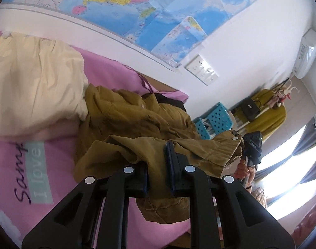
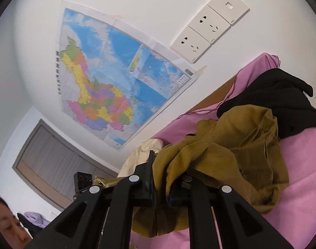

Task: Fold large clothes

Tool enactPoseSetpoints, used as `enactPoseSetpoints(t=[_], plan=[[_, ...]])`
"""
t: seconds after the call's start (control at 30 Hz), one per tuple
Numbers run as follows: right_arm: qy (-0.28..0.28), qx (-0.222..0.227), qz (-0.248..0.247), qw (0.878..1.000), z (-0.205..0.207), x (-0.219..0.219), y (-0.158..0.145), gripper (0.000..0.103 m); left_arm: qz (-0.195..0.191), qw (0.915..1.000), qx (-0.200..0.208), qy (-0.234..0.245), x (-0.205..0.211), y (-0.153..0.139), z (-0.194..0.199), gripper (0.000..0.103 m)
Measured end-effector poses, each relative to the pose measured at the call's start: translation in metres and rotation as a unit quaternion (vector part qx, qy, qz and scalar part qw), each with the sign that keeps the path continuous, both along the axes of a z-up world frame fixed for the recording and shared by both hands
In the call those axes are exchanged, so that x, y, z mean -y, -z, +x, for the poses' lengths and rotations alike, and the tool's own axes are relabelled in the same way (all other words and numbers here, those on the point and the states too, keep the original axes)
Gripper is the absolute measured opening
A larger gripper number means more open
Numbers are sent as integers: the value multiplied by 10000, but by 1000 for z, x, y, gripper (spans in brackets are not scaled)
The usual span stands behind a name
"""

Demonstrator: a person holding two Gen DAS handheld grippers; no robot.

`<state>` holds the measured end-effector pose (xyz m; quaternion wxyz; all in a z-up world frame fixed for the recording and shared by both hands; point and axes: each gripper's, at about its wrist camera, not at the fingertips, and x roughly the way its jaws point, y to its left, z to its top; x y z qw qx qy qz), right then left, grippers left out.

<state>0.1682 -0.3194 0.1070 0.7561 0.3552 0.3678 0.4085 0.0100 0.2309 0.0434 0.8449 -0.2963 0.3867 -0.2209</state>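
An olive-brown garment (image 1: 137,124) lies crumpled on a pink bed sheet (image 1: 60,166), partly lifted. My left gripper (image 1: 158,166) is shut on a fold of its hem, near a silver snap button (image 1: 234,138). My right gripper (image 2: 162,178) is shut on another bunch of the same garment (image 2: 230,151), which drapes over its right finger and hides it. In the left wrist view the right gripper (image 1: 252,149) shows at the garment's far edge, held in a hand.
A cream pillow (image 1: 33,83) lies on the bed to the left. A black garment (image 2: 282,95) lies beyond the olive one. A map (image 2: 116,87) and wall sockets (image 2: 207,27) are on the white wall. Blue baskets (image 1: 216,120) and a clothes rack (image 1: 265,112) stand past the bed.
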Motion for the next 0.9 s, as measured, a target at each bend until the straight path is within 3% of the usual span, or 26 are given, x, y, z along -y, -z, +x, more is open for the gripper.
enactPoseSetpoints(t=[0.53, 0.9], plan=[[217, -919, -298, 9951, 91, -26, 38, 12, 281, 9974, -517, -405, -10, 27, 84, 17], [323, -1548, -526, 9860, 126, -36, 74, 14, 892, 9899, -855, -689, 0, 49, 121, 17]])
